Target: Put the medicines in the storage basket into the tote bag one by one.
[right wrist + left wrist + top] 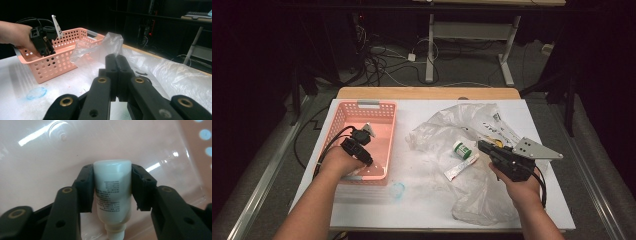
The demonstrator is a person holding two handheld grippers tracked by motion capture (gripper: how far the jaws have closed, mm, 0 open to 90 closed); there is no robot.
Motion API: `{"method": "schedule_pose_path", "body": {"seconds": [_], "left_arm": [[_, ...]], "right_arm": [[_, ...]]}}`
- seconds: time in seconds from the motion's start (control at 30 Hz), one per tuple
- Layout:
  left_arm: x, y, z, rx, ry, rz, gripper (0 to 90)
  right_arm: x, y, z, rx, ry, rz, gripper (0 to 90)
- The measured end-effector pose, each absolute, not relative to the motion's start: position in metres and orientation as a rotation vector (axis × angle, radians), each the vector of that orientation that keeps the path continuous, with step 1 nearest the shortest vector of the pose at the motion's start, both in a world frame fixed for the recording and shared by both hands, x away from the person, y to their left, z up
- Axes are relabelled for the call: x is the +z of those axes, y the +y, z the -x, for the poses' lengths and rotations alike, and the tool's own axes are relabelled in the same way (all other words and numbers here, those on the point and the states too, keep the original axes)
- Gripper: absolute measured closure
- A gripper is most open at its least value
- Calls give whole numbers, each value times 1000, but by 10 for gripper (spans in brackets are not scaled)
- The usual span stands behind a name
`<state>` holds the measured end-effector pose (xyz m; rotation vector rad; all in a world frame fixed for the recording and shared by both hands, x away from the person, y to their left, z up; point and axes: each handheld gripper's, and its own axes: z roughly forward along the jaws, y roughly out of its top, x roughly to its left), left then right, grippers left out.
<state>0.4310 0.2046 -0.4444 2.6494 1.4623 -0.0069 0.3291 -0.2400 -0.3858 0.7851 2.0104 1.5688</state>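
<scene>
While your left gripper [112, 192] hangs down inside the pink basket [343, 118], its jaws are clamped on a white tube [113, 195], one pad on each flank, cap end pointing back toward the camera and the rounded crimp end out past the fingertips. You've got rows of small dark print running down the tube's side, but it's too fine and blurred to read; no brand can be made out. Behind the tube you see the glossy pink basket floor, with perforated wall at the upper right. Over on the table [422, 200], your right gripper [116, 75] is clenched, jaws pressed flat together with nothing between them, hovering over the crumpled clear plastic bag [472, 120]. Just beside its tips in the high view stands a small green-and-white canister [461, 149], label unreadable, and a white sachet [461, 167] with red lettering too small to read lies just in front of that. Black printing on the bag near its far edge is likewise illegible. A blue ring-shaped stain [398, 190] marks the table near the basket's near corner.
</scene>
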Motion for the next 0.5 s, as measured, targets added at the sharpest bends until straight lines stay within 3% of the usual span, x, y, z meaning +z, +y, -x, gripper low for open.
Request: {"method": "schedule_pose_path", "body": {"seconds": [0.5], "left_arm": [[-429, 205, -424, 81, 1399, -2543, 579]], "right_arm": [[-385, -241, -329, 1573, 2006, -779, 900]]}}
